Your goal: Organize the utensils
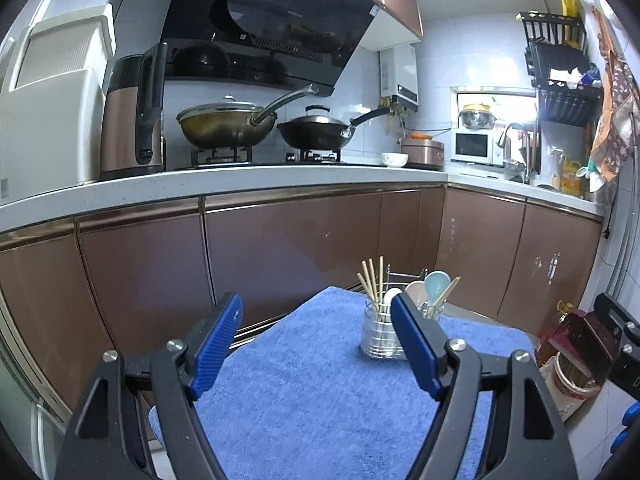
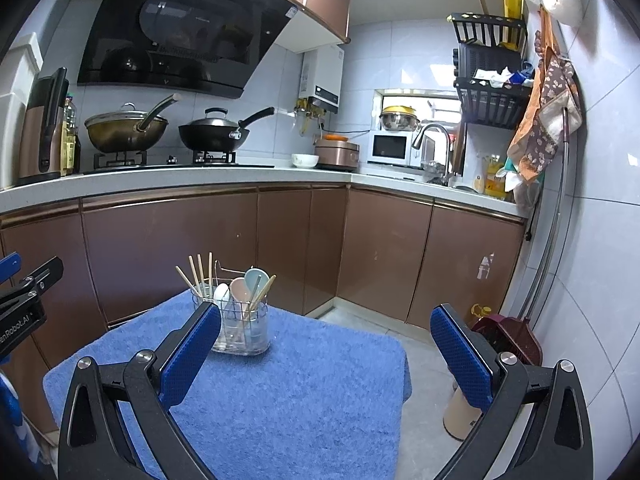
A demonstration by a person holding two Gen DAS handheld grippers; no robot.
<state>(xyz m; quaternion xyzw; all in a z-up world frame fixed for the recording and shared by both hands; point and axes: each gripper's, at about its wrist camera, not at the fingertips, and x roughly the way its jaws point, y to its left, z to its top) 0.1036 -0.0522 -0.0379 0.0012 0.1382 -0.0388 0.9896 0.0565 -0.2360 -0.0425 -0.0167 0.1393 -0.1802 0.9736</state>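
A clear utensil holder (image 1: 382, 334) (image 2: 240, 330) stands at the far side of a small table covered by a blue towel (image 1: 320, 392) (image 2: 280, 392). Wooden chopsticks (image 1: 372, 280) (image 2: 198, 272) stick up from one side of it, and pale pink, white and light blue spoons (image 1: 434, 286) (image 2: 244, 284) from the other. My left gripper (image 1: 316, 304) hovers open over the towel, short of the holder, its right finger partly hiding the holder. My right gripper (image 2: 326, 312) is open too, with the holder behind its left finger. Neither holds anything.
Brown cabinet doors (image 2: 168, 256) and a white counter (image 1: 240, 188) with two woks run behind the table. On the floor to the right are a dark red basket (image 2: 512, 336), an oil bottle (image 1: 560, 328) and a beige bin (image 2: 460, 412). The other gripper shows at each view's edge.
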